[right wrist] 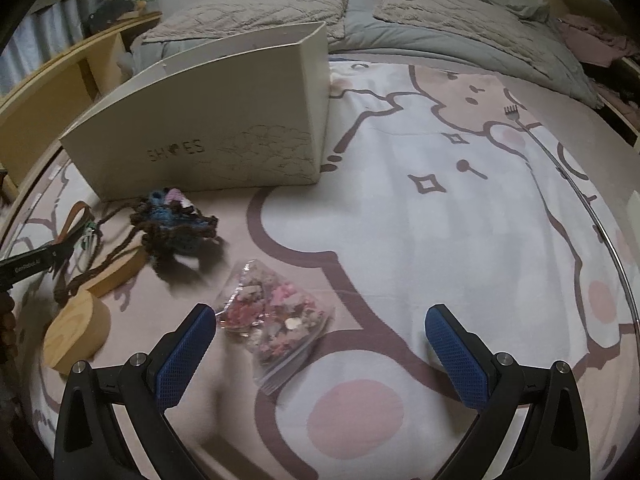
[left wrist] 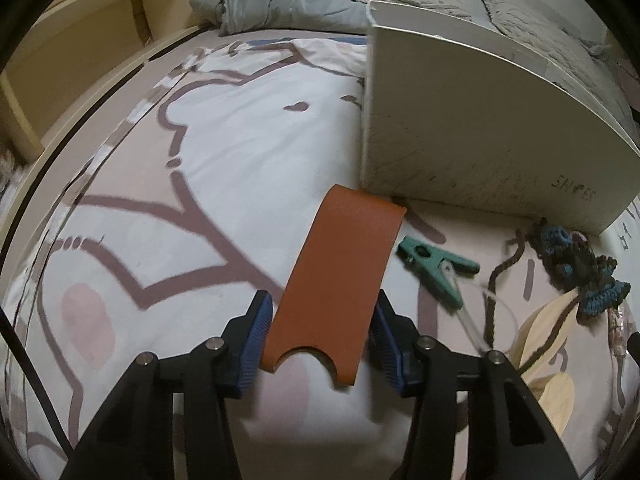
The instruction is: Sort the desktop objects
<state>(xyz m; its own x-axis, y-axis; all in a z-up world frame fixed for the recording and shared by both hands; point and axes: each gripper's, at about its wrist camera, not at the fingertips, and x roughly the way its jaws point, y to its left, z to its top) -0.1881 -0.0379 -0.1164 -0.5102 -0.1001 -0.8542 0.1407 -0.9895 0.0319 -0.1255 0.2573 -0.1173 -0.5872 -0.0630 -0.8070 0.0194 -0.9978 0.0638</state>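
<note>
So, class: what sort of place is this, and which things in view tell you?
Most likely a bedroom. The work happens on a bed's printed sheet, with quilted pillows and a grey duvet at its head and wooden shelving alongside.

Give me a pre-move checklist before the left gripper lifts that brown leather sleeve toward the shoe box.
1. Leather sleeve sits between the left gripper pads: ok.
2. Pads firmly pressing the sleeve: cannot tell; a slight gap seems to show on each side.
3. Shoe box open on top: ok, seen from the right wrist view.
4. Green clothespin clear of the sleeve: ok, it lies apart, beside the sleeve.
5. Right gripper out of the way: ok, open and empty, near the bag of trinkets.
6. Room inside the box: cannot tell, interior hidden.
</note>
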